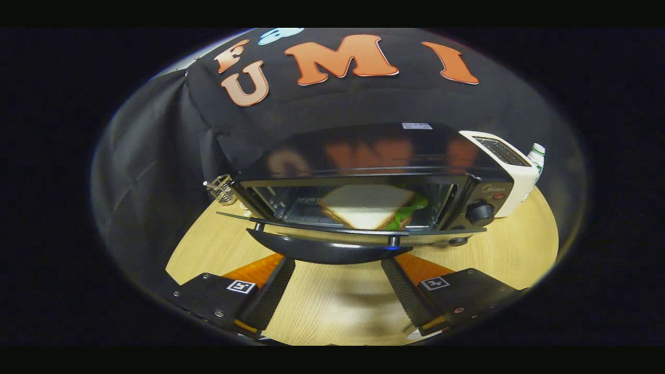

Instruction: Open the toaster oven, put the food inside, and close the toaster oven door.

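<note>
Pale wooden tabletop (332,306) carries the black toaster oven (374,171), triangular sandwich (366,208) inside; gripper (337,270) fingers wide, empty (probably lifting) beneath the curved door handle (327,250).

The gripper (337,267) is held low and level, aimed straight ahead. Its two black fingers (270,293) are spread pretty wide apart, angled outward, and nothing is gripped between them.

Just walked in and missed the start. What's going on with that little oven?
A person is working hand-held tongs at a black toaster oven on a wooden table. Its door hangs open, nearly flat, and a sandwich already lies inside. The open tongs sit just under the door handle, gripping nothing. Closing the door remains.
</note>
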### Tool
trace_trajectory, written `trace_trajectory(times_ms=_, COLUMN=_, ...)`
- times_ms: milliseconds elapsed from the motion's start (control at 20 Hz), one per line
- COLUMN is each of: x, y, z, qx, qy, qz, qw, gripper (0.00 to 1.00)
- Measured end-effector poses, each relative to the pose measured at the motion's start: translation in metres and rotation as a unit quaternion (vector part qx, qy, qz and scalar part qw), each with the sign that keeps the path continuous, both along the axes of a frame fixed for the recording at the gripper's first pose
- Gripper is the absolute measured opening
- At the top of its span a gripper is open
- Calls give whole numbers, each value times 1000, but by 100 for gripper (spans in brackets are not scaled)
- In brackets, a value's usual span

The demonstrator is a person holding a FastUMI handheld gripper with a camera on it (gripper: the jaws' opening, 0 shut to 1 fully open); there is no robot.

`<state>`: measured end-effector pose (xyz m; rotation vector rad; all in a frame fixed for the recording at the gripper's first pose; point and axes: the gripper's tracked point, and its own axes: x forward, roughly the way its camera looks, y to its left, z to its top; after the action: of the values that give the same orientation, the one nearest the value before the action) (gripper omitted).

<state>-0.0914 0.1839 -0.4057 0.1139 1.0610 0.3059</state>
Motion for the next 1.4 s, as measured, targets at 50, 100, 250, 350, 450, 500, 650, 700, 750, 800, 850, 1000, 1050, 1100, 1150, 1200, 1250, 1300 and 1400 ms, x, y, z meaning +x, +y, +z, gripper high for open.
trace_trajectory(times_ms=50, x=6, y=-2, z=3, qx=0, qy=-2, qz=-8, qw=1000, gripper=99)
trace_trajectory(times_ms=100, x=14, y=-3, z=5, qx=1, qy=-5, qz=-17, qw=1000, gripper=99)
trace_trajectory(times_ms=250, x=33, y=-2, z=8, qx=3, qy=-18, qz=-38, qw=999, gripper=99)
trace_trajectory(times_ms=350, x=37, y=-1, z=8, qx=3, qy=-13, qz=-43, qw=999, gripper=99)
trace_trajectory(times_ms=450, x=36, y=-3, z=10, qx=-7, qy=-20, qz=-40, qw=999, gripper=99)
trace_trajectory(times_ms=500, x=35, y=-3, z=15, qx=-13, qy=-29, qz=-33, qw=999, gripper=99)
trace_trajectory(times_ms=650, x=32, y=-4, z=44, qx=-14, qy=-65, qz=-22, qw=998, gripper=99)
trace_trajectory(times_ms=700, x=34, y=-6, z=57, qx=-13, qy=-79, qz=-19, qw=997, gripper=99)
trace_trajectory(times_ms=750, x=35, y=-9, z=72, qx=-14, qy=-95, qz=-17, qw=995, gripper=99)
trace_trajectory(times_ms=800, x=40, y=-13, z=90, qx=-15, qy=-117, qz=-14, qw=993, gripper=99)
trace_trajectory(times_ms=850, x=46, y=-20, z=109, qx=-19, qy=-142, qz=-11, qw=990, gripper=99)
trace_trajectory(times_ms=1000, x=62, y=-39, z=169, qx=-21, qy=-204, qz=-19, qw=979, gripper=99)
trace_trajectory(times_ms=1050, x=66, y=-45, z=189, qx=-16, qy=-219, qz=-23, qw=975, gripper=99)
trace_trajectory(times_ms=1100, x=71, y=-51, z=209, qx=-16, qy=-239, qz=-28, qw=971, gripper=99)
trace_trajectory(times_ms=1150, x=75, y=-60, z=229, qx=-17, qy=-262, qz=-31, qw=964, gripper=99)
trace_trajectory(times_ms=1200, x=78, y=-67, z=247, qx=-17, qy=-284, qz=-35, qw=958, gripper=99)
trace_trajectory(times_ms=1250, x=79, y=-74, z=264, qx=-18, qy=-302, qz=-40, qw=952, gripper=99)
trace_trajectory(times_ms=1300, x=81, y=-81, z=279, qx=-19, qy=-314, qz=-45, qw=948, gripper=99)
trace_trajectory(times_ms=1400, x=80, y=-94, z=304, qx=-26, qy=-331, qz=-48, qw=942, gripper=99)
